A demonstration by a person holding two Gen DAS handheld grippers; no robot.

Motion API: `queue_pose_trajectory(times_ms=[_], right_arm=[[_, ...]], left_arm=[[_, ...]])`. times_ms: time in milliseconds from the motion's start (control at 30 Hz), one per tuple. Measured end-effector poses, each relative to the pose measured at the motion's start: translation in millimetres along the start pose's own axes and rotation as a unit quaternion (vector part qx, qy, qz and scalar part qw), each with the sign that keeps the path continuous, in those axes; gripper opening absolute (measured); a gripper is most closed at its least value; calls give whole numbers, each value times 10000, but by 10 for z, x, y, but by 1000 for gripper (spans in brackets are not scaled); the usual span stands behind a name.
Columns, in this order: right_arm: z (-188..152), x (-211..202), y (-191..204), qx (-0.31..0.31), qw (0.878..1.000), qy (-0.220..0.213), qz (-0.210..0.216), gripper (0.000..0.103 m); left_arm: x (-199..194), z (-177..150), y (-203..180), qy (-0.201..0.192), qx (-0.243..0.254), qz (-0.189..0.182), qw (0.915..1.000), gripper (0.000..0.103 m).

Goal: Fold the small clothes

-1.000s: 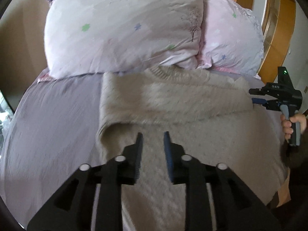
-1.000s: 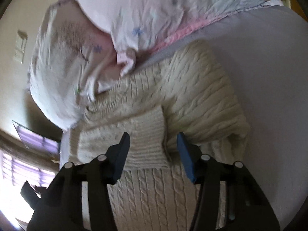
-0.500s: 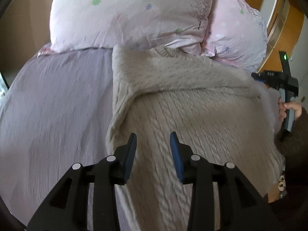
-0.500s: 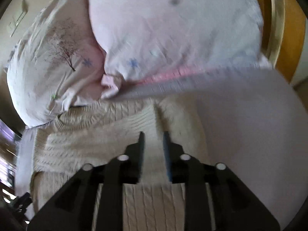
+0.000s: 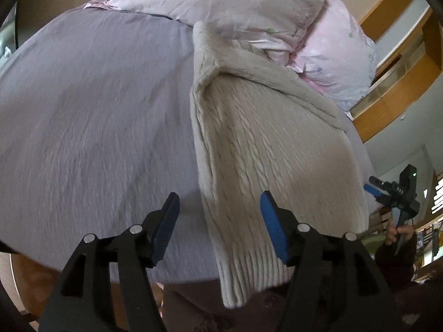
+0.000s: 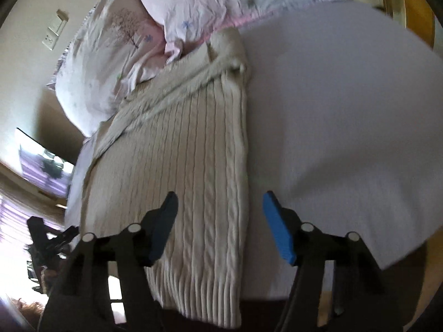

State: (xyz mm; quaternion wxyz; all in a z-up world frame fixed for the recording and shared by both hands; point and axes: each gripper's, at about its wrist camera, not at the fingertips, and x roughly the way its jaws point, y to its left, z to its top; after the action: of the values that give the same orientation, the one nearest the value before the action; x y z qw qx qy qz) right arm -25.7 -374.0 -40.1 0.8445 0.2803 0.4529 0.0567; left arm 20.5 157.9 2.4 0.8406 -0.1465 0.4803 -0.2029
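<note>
Holding both tools low over the near edge of the bed, we have our left gripper (image 5: 220, 210) spread wide, its blue pads well apart and closed on nothing; the sweater's left folded edge runs up between the two fingers, from 6 o'clock toward 12. Our right gripper (image 6: 220, 211) is just as wide open and just as empty, and between its fingers lies the sweater's right edge, with the ribbed hem hanging over the mattress edge near 6 o'clock in that view. The cream cable-knit sweater (image 5: 265, 149) lies flat on the grey bedsheet (image 5: 91, 116), a long narrow shape with its sides turned in and a sleeve laid slantwise across the upper chest. From the left wrist view our right gripper (image 5: 387, 191) shows at 3 o'clock, off the sweater's far side, with our hand (image 5: 398, 232) wrapped round its handle. From the right wrist view the same sweater (image 6: 188, 171) runs from 6 o'clock up to about 12, bare sheet (image 6: 346, 116) spreading out toward 3 o'clock. Beyond the collar, at 12 o'clock, two pale pink pillows (image 5: 238, 2) lean together, touching the sweater's top edge. A wooden frame (image 5: 398, 63) stands at 2 o'clock behind them.
</note>
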Motion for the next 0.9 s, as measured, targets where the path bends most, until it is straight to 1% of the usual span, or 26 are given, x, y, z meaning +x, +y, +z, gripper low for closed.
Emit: queue_pose_trajectory(times_ms=[33, 100, 133, 167, 200, 233, 267, 300, 333, 367, 433, 500, 533, 567, 600, 667, 733, 800, 867, 900], right_arm=[[-62, 2, -9, 58, 9999, 54, 127, 54], [-220, -25, -19, 88, 9988, 99, 476, 49], [-259, -37, -9, 101, 9981, 139, 592, 42], [-344, -17, -17, 143, 9960, 252, 840, 37], [-385, 2, -19, 174, 9945, 301, 991, 35], [-442, 18, -11, 194, 9924, 356, 1160, 30], [-461, 45, 11, 200, 9909, 429, 1260, 22], [-509, 89, 20, 205, 9880, 564, 1420, 18], [-540, 134, 35, 196, 9856, 688, 1534, 9], [-565, 157, 61, 168, 9843, 755, 1587, 9], [-531, 117, 118, 81, 9833, 647, 1697, 8], [-419, -10, 140, 114, 9799, 338, 1963, 8], [-339, -64, 156, 102, 9784, 194, 2055, 8], [-211, -147, 201, 49, 9768, -36, 2141, 8], [-97, -216, 232, -6, 9754, -212, 2192, 8], [151, -274, 310, -61, 9722, -486, 2290, 7], [559, -245, 416, -76, 9664, -783, 2449, 8], [995, -129, 543, -80, 9617, -1067, 2524, 7], [1444, 151, 609, 141, 9589, -1225, 2556, 8], [1718, 392, 614, 379, 9608, -1273, 2432, 8]], left_arm=[[-9, -33, -16, 14, -1, -30, 10000, 61], [-22, -116, -93, 32, 99, -10, 9999, 61], [-28, -152, -133, 49, 152, 41, 9999, 60], [-29, -173, -142, 69, 149, 24, 9999, 57], [-25, -200, -161, 100, 125, -41, 9999, 52], [-20, -214, -166, 117, 116, -48, 9999, 48], [-12, -233, -191, 124, 154, 66, 9998, 39], [-5, -244, -211, 136, 202, 181, 9995, 27], [6, -249, -210, 177, 203, 206, 9994, 17], [33, -252, -196, 269, 134, 127, 9995, 10], [43, -232, -194, 306, 114, 67, 9994, 10], [33, -183, -202, 315, 115, -186, 9993, 9], [19, -143, -202, 296, 83, -355, 9989, 9], [-12, -56, -204, 213, 31, -607, 9979, 9], [-44, 45, -204, 106, 2, -783, 9969, 9], [-83, 278, -220, -130, -2, -896, 9959, 9], [-91, 622, -229, -458, -7, -824, 9955, 9], [-2, 1067, -201, -767, -169, -795, 9937, 9], [200, 1523, -121, -1021, -489, -732, 9909, 9], [337, 1738, -58, -1116, -645, -661, 9894, 9]])
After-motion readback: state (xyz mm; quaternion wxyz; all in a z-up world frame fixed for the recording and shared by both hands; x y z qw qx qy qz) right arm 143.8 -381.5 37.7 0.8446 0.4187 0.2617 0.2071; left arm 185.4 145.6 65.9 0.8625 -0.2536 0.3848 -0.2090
